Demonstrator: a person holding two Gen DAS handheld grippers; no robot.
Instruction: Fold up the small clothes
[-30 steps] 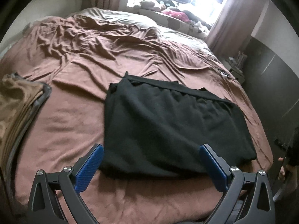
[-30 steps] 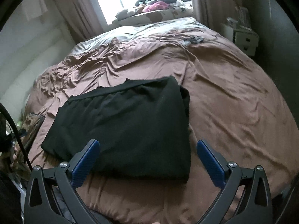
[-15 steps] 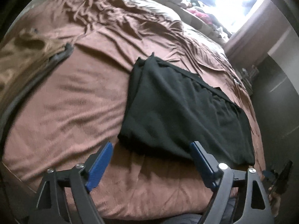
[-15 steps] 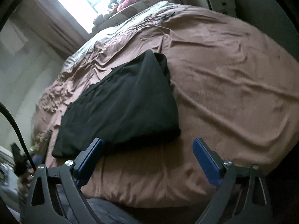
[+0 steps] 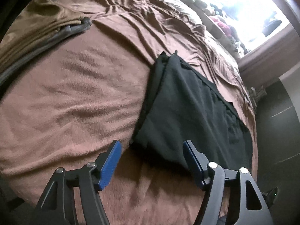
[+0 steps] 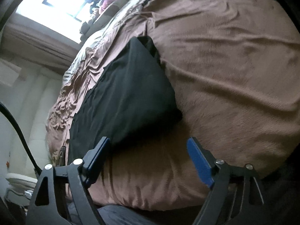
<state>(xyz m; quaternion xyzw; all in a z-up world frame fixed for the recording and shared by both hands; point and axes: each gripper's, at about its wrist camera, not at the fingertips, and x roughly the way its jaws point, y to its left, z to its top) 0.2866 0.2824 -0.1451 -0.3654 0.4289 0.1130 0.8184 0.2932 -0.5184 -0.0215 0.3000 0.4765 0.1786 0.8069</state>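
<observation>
A black garment [image 5: 189, 108] lies folded flat on the brown blanket [image 5: 75, 101] of a bed. In the left wrist view my left gripper [image 5: 151, 148] hovers low at the garment's near left corner, jaws closing, with that corner just ahead of the blue pads and not pressed. In the right wrist view the same black garment [image 6: 125, 93] ends in its near right corner just ahead of my right gripper [image 6: 148, 146], whose jaws are also closing, with only blanket between the pads.
A tan and grey pile of folded clothes [image 5: 37, 30] lies at the far left of the bed. A bright window [image 5: 243, 5] with items on its sill is beyond. The bed's near edge [image 6: 150, 204] is just below the right gripper; a black cable [image 6: 16, 127] hangs left.
Both grippers have sunk toward the bed and rolled, each nearing a near corner of the black garment. Both pairs of jaws have narrowed. The garment has not moved.
</observation>
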